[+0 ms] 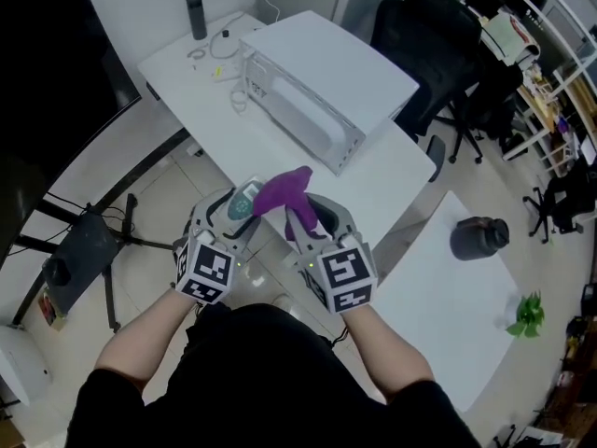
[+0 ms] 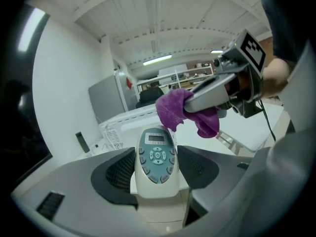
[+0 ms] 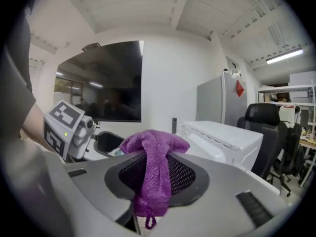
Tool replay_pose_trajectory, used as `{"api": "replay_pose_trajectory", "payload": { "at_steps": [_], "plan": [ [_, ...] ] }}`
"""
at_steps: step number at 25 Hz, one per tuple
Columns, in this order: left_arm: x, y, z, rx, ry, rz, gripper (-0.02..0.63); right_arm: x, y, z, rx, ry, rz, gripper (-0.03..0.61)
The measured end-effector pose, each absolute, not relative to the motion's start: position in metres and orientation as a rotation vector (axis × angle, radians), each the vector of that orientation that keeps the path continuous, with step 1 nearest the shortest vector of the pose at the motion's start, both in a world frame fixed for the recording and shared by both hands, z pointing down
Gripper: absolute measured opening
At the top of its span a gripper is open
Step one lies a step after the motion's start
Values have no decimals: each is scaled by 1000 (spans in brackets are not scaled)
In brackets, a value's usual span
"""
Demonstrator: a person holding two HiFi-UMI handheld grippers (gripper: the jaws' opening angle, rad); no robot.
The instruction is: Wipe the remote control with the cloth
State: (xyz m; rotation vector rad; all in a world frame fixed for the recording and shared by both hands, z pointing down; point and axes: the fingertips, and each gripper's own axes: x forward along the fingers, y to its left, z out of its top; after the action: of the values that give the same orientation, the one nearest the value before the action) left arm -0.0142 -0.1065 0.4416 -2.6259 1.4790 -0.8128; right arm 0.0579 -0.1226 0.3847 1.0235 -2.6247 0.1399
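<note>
Purple cloth [image 3: 157,147], soft and limp, hung clenched in the right tongs [image 3: 157,171], bunched just beside the top of the remote control [image 2: 157,147]; that stiff, probably slick plastic sat gripped by its lower sides in the left tongs [image 2: 157,163].

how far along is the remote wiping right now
Done: both are picked up, the left gripper clamped on the remote control, the right gripper on the purple cloth. In hand: the cloth is at the remote's far end, contact unclear. Left: wiping the keypad face, which the cloth isn't covering.
</note>
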Motion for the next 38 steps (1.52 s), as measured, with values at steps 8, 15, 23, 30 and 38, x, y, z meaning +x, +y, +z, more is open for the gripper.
{"api": "replay_pose_trajectory", "payload": {
  "at_steps": [8,15,23,30,38],
  "plan": [
    [-23,-68,420,-2486,1237,-854,261,-27,-64,366,776,-2600,-40,121],
    [-57,-45,411,-2390,1091,-888,259,-84,-32,378,656,-2478,-111,121],
    [-69,-22,391,-2462,1001,-799,258,-91,-26,378,635,-2373,-180,117],
    [-71,-14,381,-2520,1015,-731,258,-50,-56,369,824,-2329,-172,115],
    [-73,-26,379,-2508,1013,-756,258,-91,-9,347,522,-2414,-385,115]
  ]
}}
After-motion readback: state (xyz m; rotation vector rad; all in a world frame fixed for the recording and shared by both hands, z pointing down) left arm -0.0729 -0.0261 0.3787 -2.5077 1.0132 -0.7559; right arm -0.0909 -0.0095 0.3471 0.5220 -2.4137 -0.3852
